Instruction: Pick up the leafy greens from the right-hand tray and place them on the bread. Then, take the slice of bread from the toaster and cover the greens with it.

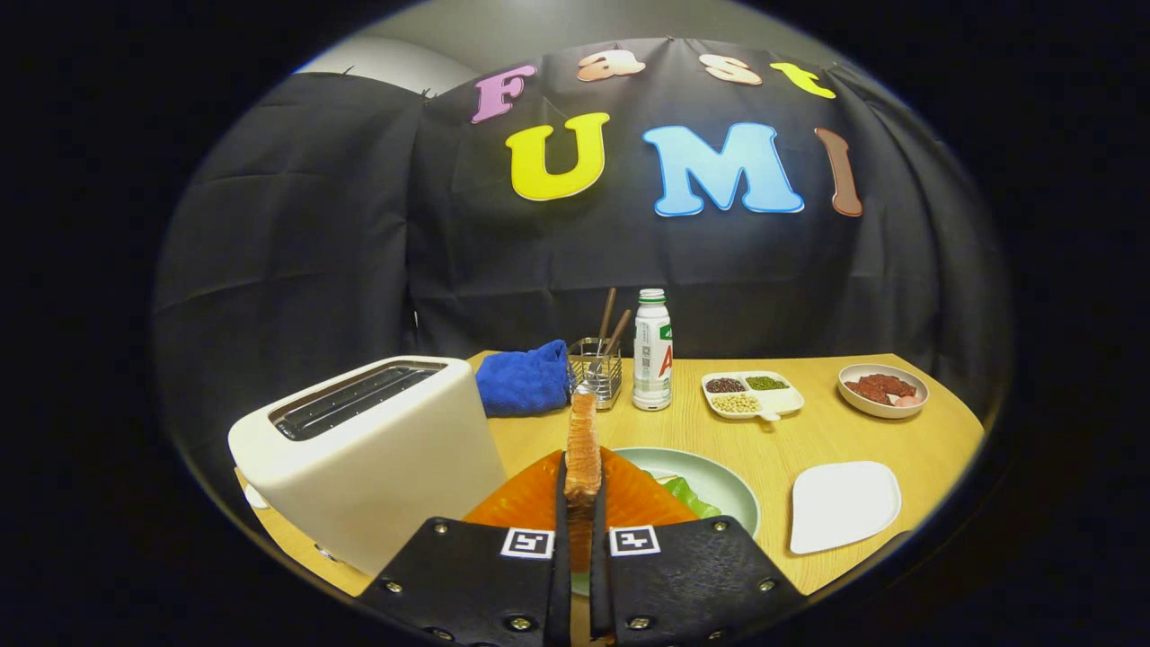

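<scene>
Gripper [582,503] clamped on an edge-on slice of bread [583,449], low centre above the green plate [732,490]; likely light, crumbly, best pinched flat-sided, gently.

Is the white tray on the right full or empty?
Empty: the white tray has a bare surface. The tool is shut on the bread slice.
</scene>
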Tool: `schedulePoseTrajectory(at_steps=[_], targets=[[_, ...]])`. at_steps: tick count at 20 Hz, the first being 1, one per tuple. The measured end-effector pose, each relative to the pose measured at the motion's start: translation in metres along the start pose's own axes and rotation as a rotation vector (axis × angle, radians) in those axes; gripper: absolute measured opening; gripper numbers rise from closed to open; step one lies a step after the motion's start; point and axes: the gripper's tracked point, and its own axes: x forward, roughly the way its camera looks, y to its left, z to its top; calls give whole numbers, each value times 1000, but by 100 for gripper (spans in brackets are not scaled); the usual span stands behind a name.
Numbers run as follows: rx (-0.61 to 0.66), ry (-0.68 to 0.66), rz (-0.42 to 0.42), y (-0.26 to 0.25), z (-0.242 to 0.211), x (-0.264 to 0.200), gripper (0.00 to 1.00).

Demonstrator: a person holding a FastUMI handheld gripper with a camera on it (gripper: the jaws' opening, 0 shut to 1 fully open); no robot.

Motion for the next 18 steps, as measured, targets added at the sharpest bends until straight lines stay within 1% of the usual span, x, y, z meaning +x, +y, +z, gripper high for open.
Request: schedulePoseTrajectory(at_steps=[1,3,5,7,8,9,11,12,15,16,17,18], targets=[[9,11,0,-2,-5,2,8],[22,-16,-23,-12,-3,3,8],[-8,-22,-37,-18,-8,3,8],[-67,-36,-66,-27,-10,2,8],[-103,-34,-77,-30,-13,0,13],[-139,-36,-91,-34,-14,1,14],[-163,-39,-99,-39,-17,3,19],[-156,-44,-107,-42,-18,0,21],[-121,-28,-125,-53,-23,2,39],[-112,-21,-134,-57,-25,2,39],[-109,-11,-142,-62,-27,3,46],[-104,-3,-145,-64,-30,5,48]])
